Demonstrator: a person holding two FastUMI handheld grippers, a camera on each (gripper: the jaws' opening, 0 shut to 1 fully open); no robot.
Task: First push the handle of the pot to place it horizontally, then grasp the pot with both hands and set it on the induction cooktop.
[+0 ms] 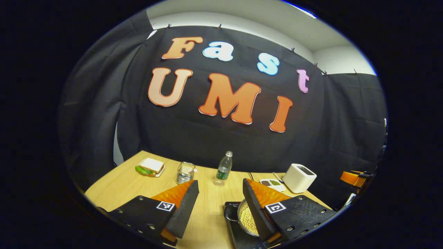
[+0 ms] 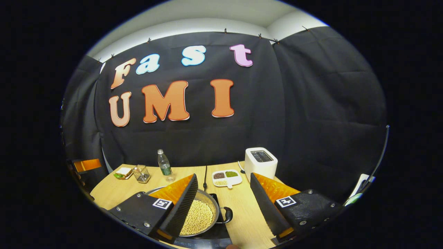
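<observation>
A steel pot holding pale beans sits on the black induction cooktop, low in the right gripper view; its black side handle points right. The right gripper is open above the table, its left finger over the pot's near side and its right finger past the handle, touching nothing. In the left gripper view the same pot and cooktop lie at the lower right, partly hidden by the right finger. The left gripper is open over bare tabletop, left of the pot.
On the wooden table stand a sandwich on a plate, a wire holder, a water bottle, a divided dish of grains and a white toaster. The other gripper's orange part shows far right.
</observation>
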